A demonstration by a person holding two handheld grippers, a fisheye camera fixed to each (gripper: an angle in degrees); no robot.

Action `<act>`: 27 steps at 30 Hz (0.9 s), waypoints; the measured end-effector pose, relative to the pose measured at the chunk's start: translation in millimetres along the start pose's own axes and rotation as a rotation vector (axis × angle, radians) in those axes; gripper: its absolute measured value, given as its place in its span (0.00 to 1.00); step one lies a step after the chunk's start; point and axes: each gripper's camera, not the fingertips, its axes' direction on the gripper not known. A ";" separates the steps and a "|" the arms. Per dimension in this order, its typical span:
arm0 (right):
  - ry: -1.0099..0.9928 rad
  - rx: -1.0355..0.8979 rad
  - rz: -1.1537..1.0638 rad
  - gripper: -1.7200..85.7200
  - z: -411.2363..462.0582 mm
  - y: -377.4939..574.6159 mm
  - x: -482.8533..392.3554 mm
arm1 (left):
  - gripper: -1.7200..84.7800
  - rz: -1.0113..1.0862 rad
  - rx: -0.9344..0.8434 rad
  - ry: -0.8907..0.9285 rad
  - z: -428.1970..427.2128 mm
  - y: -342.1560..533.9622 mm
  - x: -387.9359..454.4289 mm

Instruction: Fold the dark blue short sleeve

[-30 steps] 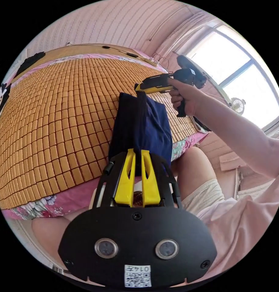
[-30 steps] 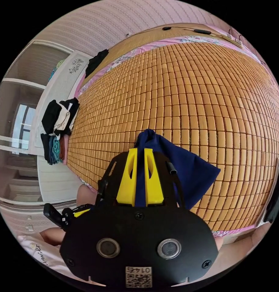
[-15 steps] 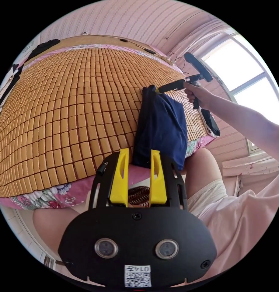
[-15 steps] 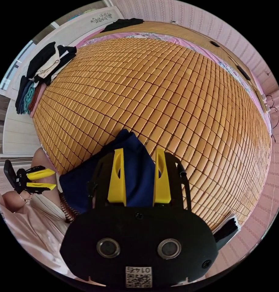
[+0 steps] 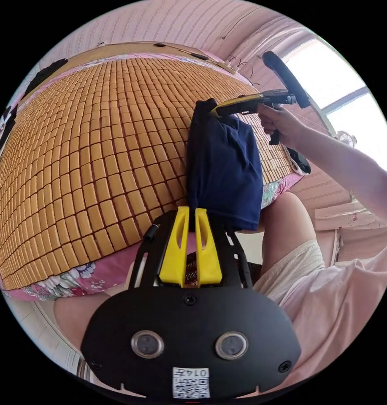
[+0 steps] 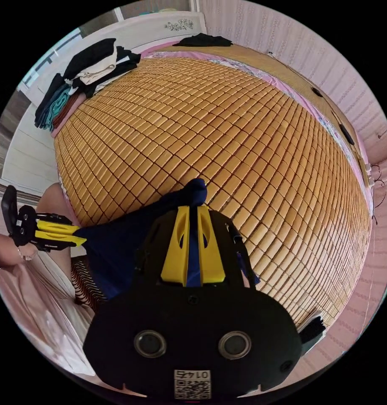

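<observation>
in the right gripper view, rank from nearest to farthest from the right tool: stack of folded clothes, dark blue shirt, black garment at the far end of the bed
1. dark blue shirt: pinched in the right tool, hanging at the near bed edge.
2. stack of folded clothes: far left corner of the mat.
3. black garment: far end of the bed, by the wall.

The dark blue short sleeve (image 5: 225, 164) hangs folded, stretched above the bed's near edge.
</observation>
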 end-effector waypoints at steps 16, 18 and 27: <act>0.063 0.704 0.503 0.04 -233.2 336.0 9.4 | 0.01 0.629 0.143 0.168 -115.6 -53.2 182.6; 0.148 0.719 0.532 0.05 -258.2 360.4 15.5 | 0.01 0.691 0.149 0.268 -110.3 -91.0 218.8; 0.416 0.307 0.916 0.11 -307.4 366.0 206.1 | 0.09 0.503 -0.019 0.324 -15.1 -292.0 320.7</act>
